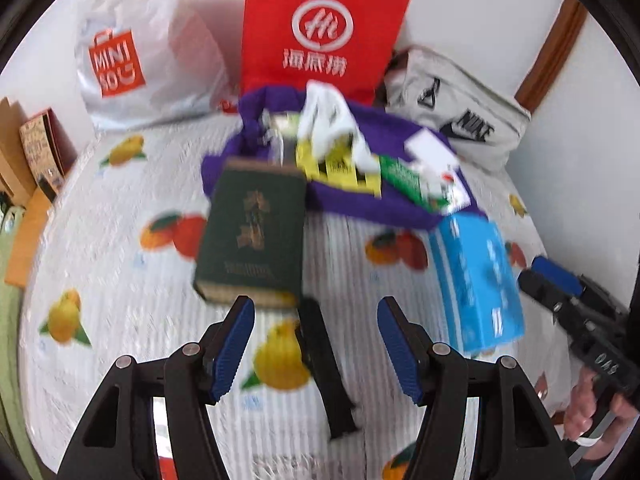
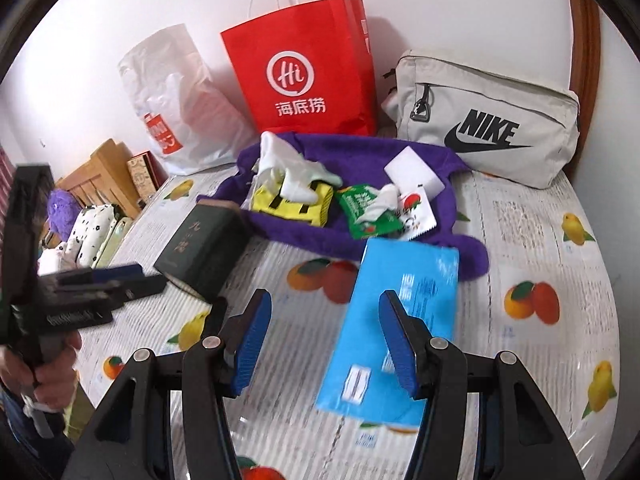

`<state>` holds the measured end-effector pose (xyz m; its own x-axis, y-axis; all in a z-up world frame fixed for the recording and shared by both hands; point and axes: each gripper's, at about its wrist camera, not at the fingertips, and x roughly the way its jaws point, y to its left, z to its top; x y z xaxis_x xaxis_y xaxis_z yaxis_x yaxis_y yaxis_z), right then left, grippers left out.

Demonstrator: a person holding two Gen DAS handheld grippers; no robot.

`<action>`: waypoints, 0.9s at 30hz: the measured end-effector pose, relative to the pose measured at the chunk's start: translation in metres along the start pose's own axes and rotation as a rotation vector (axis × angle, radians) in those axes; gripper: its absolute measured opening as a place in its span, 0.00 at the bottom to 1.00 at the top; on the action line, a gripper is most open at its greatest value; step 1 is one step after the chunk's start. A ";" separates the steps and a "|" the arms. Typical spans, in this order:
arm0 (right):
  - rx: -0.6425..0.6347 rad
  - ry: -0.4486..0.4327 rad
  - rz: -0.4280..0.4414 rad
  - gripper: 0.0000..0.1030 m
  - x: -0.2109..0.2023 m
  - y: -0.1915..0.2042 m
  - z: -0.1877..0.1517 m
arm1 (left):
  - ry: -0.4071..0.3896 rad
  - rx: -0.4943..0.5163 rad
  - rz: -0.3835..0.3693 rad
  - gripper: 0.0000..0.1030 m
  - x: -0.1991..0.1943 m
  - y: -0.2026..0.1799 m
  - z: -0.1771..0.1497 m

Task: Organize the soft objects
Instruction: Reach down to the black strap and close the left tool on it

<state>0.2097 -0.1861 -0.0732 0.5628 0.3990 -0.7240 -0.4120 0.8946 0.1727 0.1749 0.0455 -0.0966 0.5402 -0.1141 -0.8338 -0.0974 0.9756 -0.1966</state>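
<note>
A purple cloth [image 1: 360, 200] [image 2: 360, 160] lies spread on the fruit-print table cover, with a yellow tissue pack [image 1: 340, 166] [image 2: 292, 200], a green wipes pack [image 1: 408, 184] [image 2: 364, 212] and a white sponge [image 2: 414, 172] on it. A blue tissue pack [image 1: 476, 276] [image 2: 396, 320] lies in front of the cloth. A dark green box [image 1: 252, 236] [image 2: 200, 248] lies at the left. My left gripper [image 1: 316, 344] is open, just in front of the green box. My right gripper [image 2: 324, 340] is open, with its right finger over the blue pack.
A red paper bag [image 1: 320, 28] [image 2: 304, 68], a white Miniso plastic bag [image 1: 144, 52] [image 2: 180, 108] and a grey Nike pouch [image 1: 456, 116] [image 2: 488, 120] stand along the wall. A wooden headboard [image 2: 100, 176] and soft items lie off the left edge.
</note>
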 end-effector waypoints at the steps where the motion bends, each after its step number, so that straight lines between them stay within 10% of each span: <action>1: -0.001 -0.001 0.001 0.54 -0.002 0.001 -0.004 | 0.011 0.000 0.003 0.60 0.004 -0.001 -0.007; 14: 0.038 -0.003 -0.003 0.54 -0.026 -0.015 -0.054 | 0.088 0.042 0.122 0.59 0.058 -0.025 -0.059; 21: 0.075 0.016 -0.005 0.54 -0.021 -0.030 -0.067 | 0.056 0.125 0.106 0.24 0.065 -0.046 -0.067; 27: 0.084 0.033 -0.014 0.54 -0.018 -0.038 -0.073 | 0.062 0.173 0.020 0.20 0.073 -0.069 -0.060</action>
<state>0.1629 -0.2417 -0.1157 0.5437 0.3812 -0.7477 -0.3422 0.9142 0.2172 0.1709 -0.0410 -0.1749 0.4867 -0.1006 -0.8677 0.0405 0.9949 -0.0926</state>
